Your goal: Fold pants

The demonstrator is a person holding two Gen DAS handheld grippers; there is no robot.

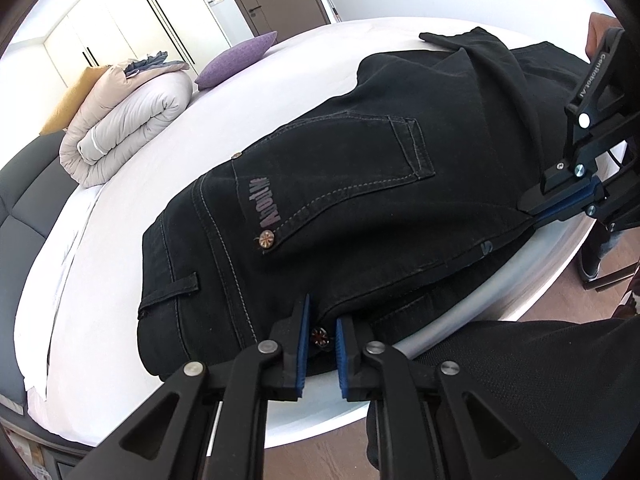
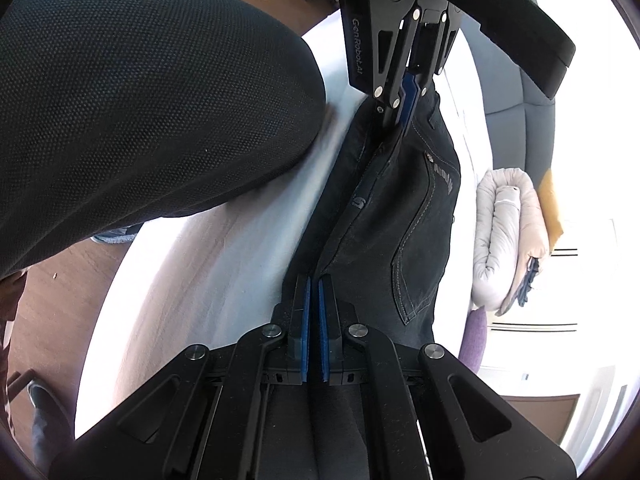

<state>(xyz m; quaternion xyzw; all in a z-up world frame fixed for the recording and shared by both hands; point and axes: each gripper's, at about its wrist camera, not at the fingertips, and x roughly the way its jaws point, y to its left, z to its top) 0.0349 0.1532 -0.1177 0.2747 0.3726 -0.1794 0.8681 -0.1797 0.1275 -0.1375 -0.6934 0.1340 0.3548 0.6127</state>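
Black denim pants (image 1: pixel 344 184) lie across the white-sheeted bed (image 1: pixel 120 280), near edge clamped by both the left gripper (image 1: pixel 321 336) and the right gripper (image 2: pixel 314 292).

Pants (image 1: pixel 320 184): flat on the bed (image 1: pixel 100 280), along its near edge, waistband end toward the left gripper (image 1: pixel 320 330), legs running off toward the right gripper (image 1: pixel 532 212). Left gripper: at the near waistband edge, cloth between its pads. Right gripper: at the same near edge, farther along. Rolled duvet (image 1: pixel 124 128): on the bed, behind the pants, by the headboard (image 1: pixel 24 200). Cushion (image 1: pixel 240 58): on the bed, just beside the duvet, farther back. Person's leg (image 2: pixel 140 100): against the bed's near side.
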